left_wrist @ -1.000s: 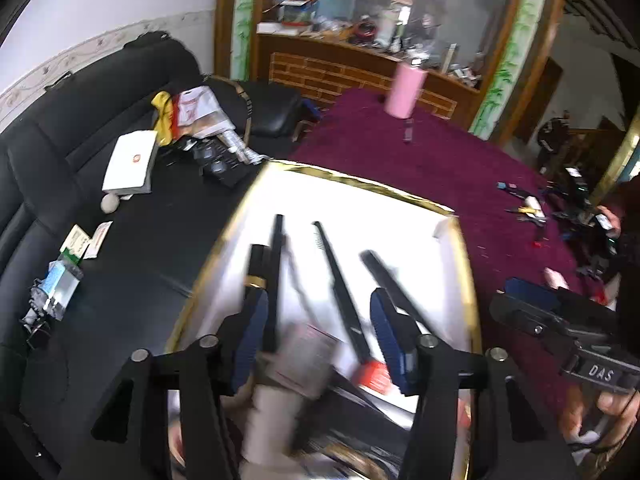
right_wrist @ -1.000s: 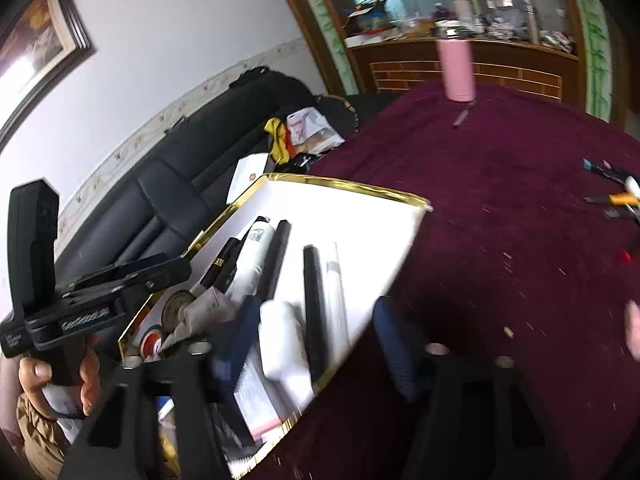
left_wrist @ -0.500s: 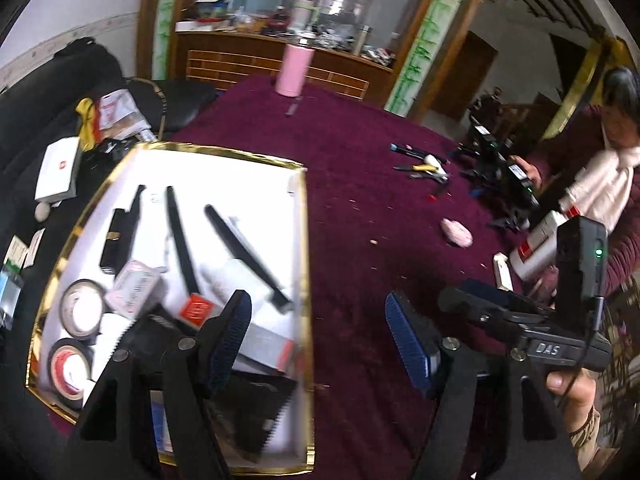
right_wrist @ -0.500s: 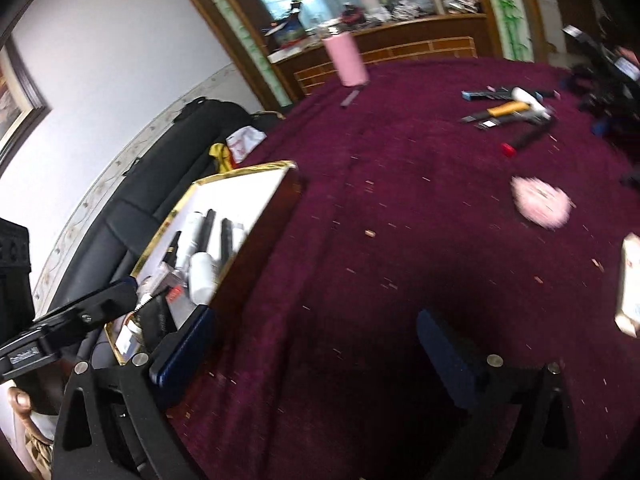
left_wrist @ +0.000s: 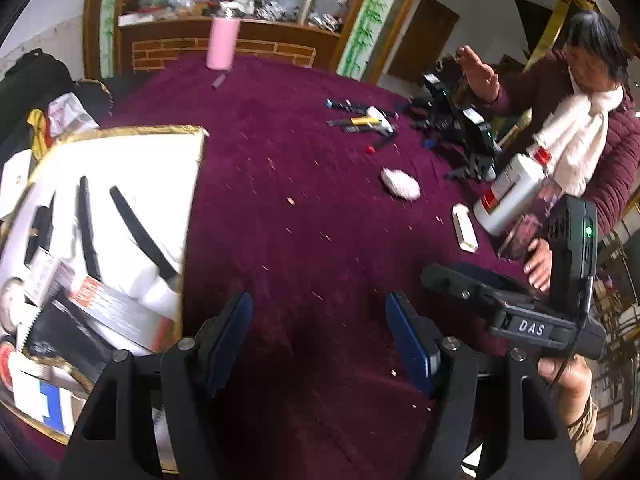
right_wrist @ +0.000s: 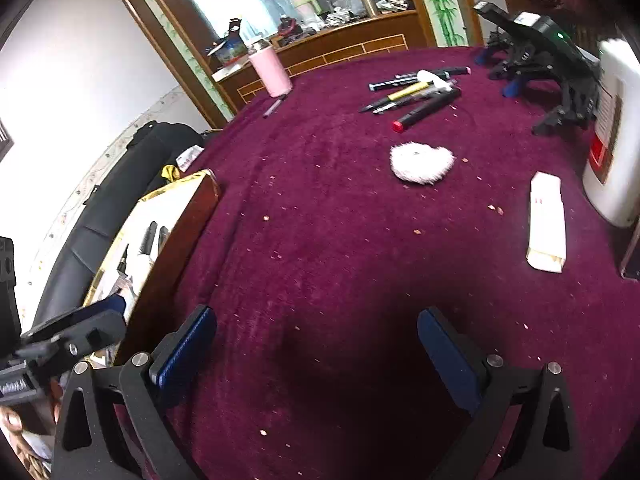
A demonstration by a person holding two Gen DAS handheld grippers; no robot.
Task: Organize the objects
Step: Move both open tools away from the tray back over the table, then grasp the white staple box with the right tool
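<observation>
Both grippers hang over bare maroon tablecloth (right_wrist: 320,240) with nothing between their fingers. The left gripper (left_wrist: 318,336) has its blue pads spread fairly wide, and the right gripper (right_wrist: 316,352) stands wider still, its jaws fully parted. Within the last second both sets of jaws were opening, and now they grip nothing.

The gold-rimmed box (left_wrist: 120,132) sits at the table's left edge, just beside the left gripper, and already holds black combs (left_wrist: 140,232), tape rolls and small packets (a blur hides some detail). Out on the cloth, well apart from the box, lie a fluffy white puff (right_wrist: 422,162), a cluster of pens and markers (right_wrist: 416,94), a slim white carton (right_wrist: 546,222) and a large white bottle (right_wrist: 612,136) at the right edge. A pink tumbler (right_wrist: 270,68) stands upright at the far side. A person in a maroon jacket (left_wrist: 592,120) sits across the table.
</observation>
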